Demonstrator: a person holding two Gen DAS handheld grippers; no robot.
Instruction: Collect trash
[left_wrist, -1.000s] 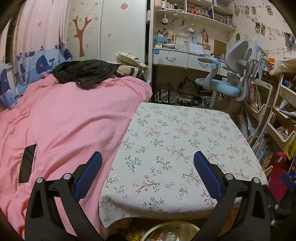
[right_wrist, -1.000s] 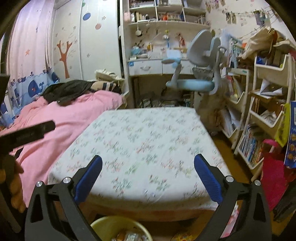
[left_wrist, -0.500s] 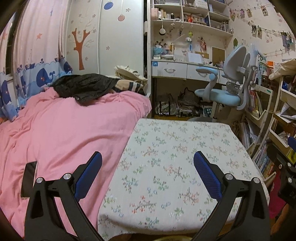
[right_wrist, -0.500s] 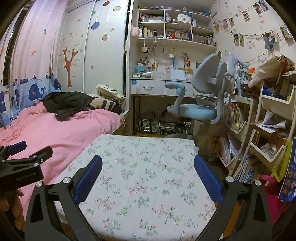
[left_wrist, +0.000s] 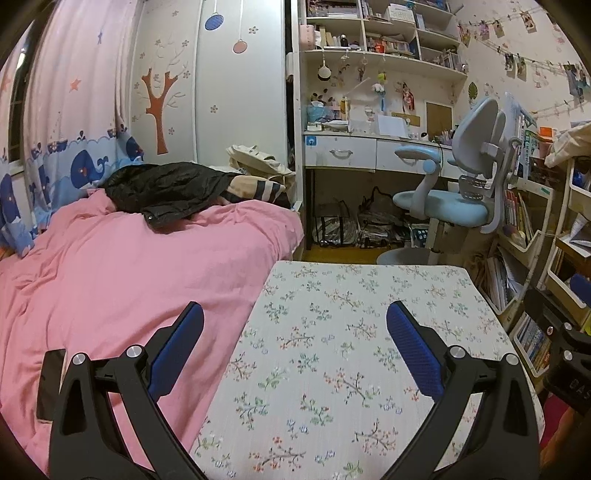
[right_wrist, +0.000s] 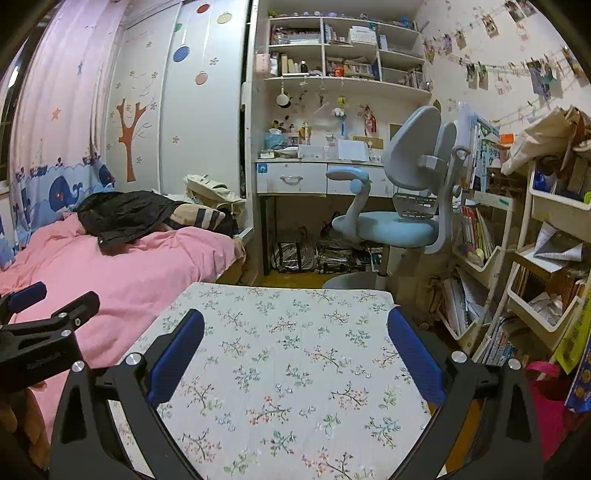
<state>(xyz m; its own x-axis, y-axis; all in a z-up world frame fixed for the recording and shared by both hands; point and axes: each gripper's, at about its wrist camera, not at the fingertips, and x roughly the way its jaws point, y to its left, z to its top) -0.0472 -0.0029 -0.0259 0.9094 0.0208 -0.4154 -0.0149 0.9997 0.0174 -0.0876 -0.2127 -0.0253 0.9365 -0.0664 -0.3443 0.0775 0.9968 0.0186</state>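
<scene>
My left gripper is open above the near part of a table covered with a floral cloth, nothing between its blue-padded fingers. My right gripper is open too, held over the same floral cloth. No trash shows on the cloth in either view. The left gripper shows at the left edge of the right wrist view, and a part of the right gripper at the right edge of the left wrist view. The bin seen earlier below the table edge is out of view.
A bed with a pink cover lies left of the table, with a dark phone and a black jacket on it. A blue-grey desk chair and a desk stand behind. Shelves of books line the right.
Both grippers have risen and tilted up: the yellow bin below the table's front edge has dropped out of view and more of the room shows. Both stayed open.
</scene>
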